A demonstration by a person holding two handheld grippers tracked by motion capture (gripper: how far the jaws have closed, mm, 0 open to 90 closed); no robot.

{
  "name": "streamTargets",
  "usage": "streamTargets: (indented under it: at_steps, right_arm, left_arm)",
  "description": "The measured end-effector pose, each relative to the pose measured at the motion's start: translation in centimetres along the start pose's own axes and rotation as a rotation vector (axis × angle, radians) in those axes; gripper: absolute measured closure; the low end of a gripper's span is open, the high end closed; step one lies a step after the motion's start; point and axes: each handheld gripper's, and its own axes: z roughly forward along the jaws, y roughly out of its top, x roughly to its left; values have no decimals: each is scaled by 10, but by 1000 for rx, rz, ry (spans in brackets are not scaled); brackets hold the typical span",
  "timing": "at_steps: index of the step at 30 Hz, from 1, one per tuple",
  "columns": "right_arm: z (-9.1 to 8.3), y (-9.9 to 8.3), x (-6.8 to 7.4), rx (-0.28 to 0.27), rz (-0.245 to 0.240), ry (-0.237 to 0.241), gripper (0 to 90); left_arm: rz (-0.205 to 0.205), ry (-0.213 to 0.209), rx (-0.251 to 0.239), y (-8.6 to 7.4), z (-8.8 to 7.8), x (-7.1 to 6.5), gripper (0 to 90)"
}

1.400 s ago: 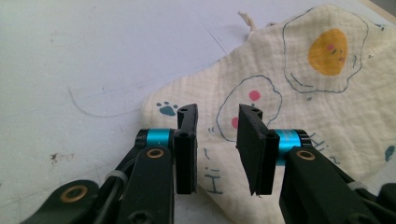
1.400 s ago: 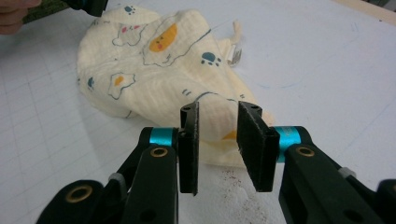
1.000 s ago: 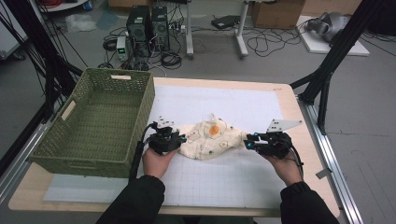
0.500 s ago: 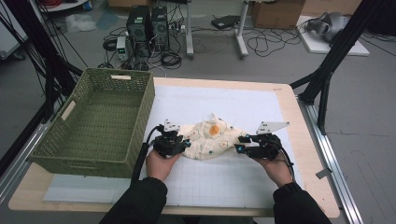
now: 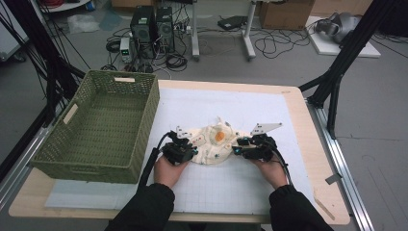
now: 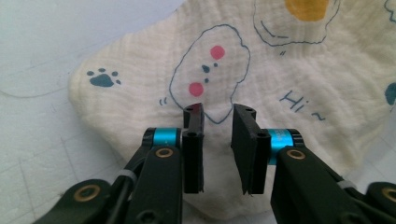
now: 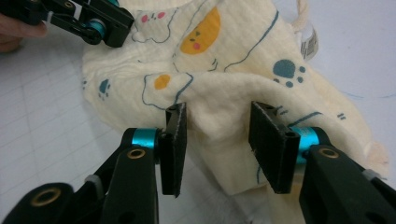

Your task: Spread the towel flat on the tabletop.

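1. Wicker basket, green and empty, sits at the far left of the worktop, just beyond the left gripper on its outer side.

2. Left gripper, seen from the high view, is held low at the left end of a crumpled cream cloth. In the left gripper view this gripper has been closing its jaws. They now stand a narrow gap apart with their tips over the cloth, above a printed face with pink cheeks. No fold is pinched between them, so this gripper is open and holds nothing.

3. The cloth lies between the two grippers, with its long axis running from one gripper to the other. An orange yolk print marks its middle.

4. Right gripper sits at the cloth's right end. In the right gripper view its jaws stand wider apart, either side of a raised ridge of cloth. The pads do not press on it yet, so this gripper is also open.

5. Judgement: each hand is equally near its own end. The right gripper already straddles a fold and needs only to close. The left must push forward into the fabric directly ahead before pinching.
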Motion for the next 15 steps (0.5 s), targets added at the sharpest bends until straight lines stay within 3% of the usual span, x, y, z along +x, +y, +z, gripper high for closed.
streamTargets:
  at_steps: [5,10,15]
  right_arm:
    - [8,1,-3,10,0,-7,699]
    - [10,1,-3,16,-23,14,836]
    - [0,2,1,11,-51,33,858]
  left_arm:
    - [4,-17,-2,0,1,0,868]
    - [-2,-29,1,0,0,2,887]
    - [4,-50,-8,0,-6,-1,889]
